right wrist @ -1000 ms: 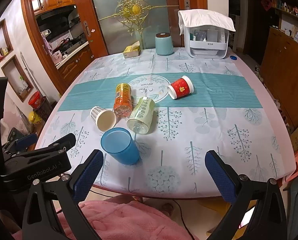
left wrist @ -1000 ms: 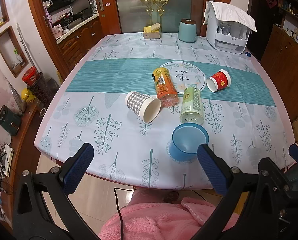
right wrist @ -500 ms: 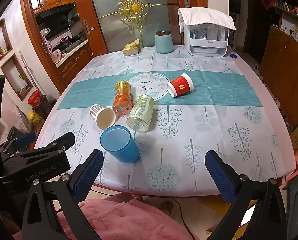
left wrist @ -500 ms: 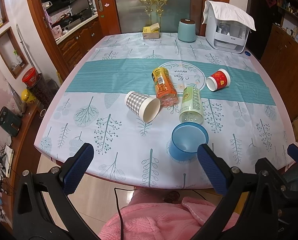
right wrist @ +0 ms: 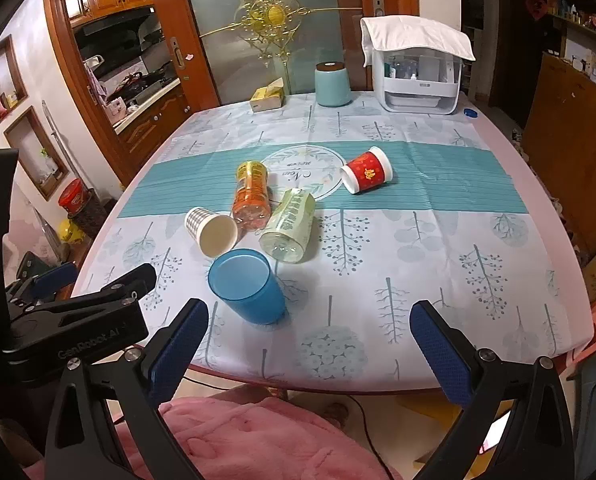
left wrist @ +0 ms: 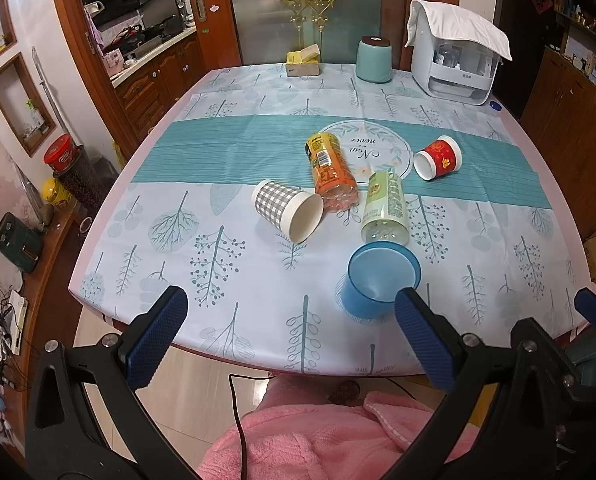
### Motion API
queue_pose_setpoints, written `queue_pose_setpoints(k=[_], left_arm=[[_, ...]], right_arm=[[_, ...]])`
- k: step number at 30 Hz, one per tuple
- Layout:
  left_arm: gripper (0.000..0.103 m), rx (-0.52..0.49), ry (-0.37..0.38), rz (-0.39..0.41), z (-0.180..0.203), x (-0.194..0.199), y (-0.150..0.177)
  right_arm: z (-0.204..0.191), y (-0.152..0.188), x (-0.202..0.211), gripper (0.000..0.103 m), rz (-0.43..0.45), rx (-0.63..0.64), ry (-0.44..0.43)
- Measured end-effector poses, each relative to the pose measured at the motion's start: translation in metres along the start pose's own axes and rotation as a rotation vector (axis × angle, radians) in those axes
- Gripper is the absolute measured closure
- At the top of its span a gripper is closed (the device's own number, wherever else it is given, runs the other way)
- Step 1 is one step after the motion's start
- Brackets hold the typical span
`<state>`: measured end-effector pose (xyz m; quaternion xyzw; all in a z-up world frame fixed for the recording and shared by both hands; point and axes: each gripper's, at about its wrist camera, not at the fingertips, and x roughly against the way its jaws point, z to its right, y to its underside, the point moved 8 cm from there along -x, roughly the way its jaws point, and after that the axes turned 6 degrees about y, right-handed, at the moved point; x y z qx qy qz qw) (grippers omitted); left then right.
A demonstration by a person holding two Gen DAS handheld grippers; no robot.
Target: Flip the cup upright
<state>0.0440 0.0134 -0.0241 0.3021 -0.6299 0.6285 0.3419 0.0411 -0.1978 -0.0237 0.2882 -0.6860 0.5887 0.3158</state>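
Left wrist view: my left gripper point(left wrist: 286, 334) hung wide open and empty off the near table point(left wrist: 498, 300) edge, the blue cup point(left wrist: 380, 282) standing upright just beyond its right finger; farther back lay 2 paper cups on their sides, the checked cup point(left wrist: 286, 214) and the red cup point(left wrist: 438, 159), with an orange bottle point(left wrist: 330, 172) and a green bottle point(left wrist: 386, 208) between them. Right wrist view: my right gripper point(right wrist: 308, 344) was also spread wide, gripping nothing, the blue cup point(right wrist: 248, 286) ahead of its left finger, the checked cup point(right wrist: 210, 229) beyond, the red cup point(right wrist: 367, 171) on the teal runner point(right wrist: 458, 184).

Home: dining table point(left wrist: 258, 288), kitchen cabinets point(left wrist: 154, 84)
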Motion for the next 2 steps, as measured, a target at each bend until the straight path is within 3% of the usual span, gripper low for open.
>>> queue_pose_setpoints(k=[2], left_arm=[[0.000, 0.000, 0.001, 0.001, 0.0000, -0.0002, -0.0002]], right_arm=[[-0.0012, -0.0001, -0.0007, 0.001, -0.006, 0.001, -0.005]])
